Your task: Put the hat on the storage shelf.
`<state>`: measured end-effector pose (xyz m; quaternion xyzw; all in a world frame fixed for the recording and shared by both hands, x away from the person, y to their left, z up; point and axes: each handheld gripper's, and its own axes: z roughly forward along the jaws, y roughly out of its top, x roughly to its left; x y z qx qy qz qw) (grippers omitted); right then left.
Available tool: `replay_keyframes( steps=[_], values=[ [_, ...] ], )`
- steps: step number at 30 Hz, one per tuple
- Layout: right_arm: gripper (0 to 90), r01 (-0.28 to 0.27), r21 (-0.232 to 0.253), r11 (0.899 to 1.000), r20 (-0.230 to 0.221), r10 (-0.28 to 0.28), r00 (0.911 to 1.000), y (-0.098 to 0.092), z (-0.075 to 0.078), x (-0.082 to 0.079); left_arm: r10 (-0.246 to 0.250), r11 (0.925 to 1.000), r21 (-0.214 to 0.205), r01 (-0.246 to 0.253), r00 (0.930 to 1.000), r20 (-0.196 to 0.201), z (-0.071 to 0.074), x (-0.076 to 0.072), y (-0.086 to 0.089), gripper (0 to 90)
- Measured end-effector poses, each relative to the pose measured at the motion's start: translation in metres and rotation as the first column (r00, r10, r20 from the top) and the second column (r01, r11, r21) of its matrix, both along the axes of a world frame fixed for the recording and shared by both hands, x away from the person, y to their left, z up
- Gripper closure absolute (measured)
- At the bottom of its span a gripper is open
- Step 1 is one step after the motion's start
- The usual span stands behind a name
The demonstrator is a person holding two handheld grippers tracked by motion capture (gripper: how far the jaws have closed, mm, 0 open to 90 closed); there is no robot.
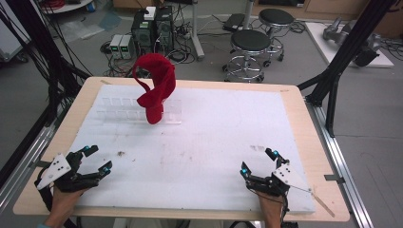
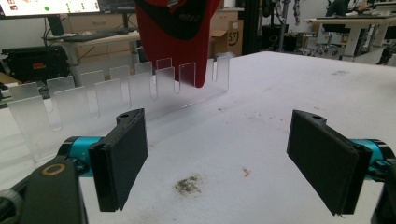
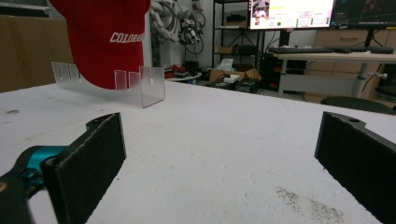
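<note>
A red cap (image 1: 155, 88) stands on edge in a clear slotted acrylic rack (image 1: 119, 108) at the back left of the white board. In the left gripper view the cap (image 2: 180, 32) rises behind the rack's tabs (image 2: 93, 100). White lettering shows on the cap (image 3: 105, 39) in the right gripper view, above the rack's end (image 3: 144, 91). My left gripper (image 1: 97, 159) rests open at the front left corner, nothing between its pads (image 2: 123, 158). My right gripper (image 1: 259, 161) rests open at the front right, pads (image 3: 91, 168) wide apart. Both are far from the cap.
The white board (image 1: 214, 137) covers a wooden table (image 1: 309, 142). Small dark debris (image 2: 189, 184) lies on the board ahead of the left gripper. Stools (image 1: 249, 45), computers and cables stand on the floor beyond the far edge. Black frame posts flank the table.
</note>
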<state>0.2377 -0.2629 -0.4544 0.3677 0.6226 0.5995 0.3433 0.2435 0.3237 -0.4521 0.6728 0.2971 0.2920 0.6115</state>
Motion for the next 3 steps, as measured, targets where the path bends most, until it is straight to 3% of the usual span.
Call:
replay_keyframes(
  steps=[3],
  values=[
    [0.6, 0.004, -0.003, 1.0, -0.005, -0.004, 1.0, 0.0009, 0.0002, 0.0004, 0.003, 1.0, 0.001, -0.003, 1.0, -0.008, 0.0002, 0.0008, -0.0002, 20.6]
  ],
)
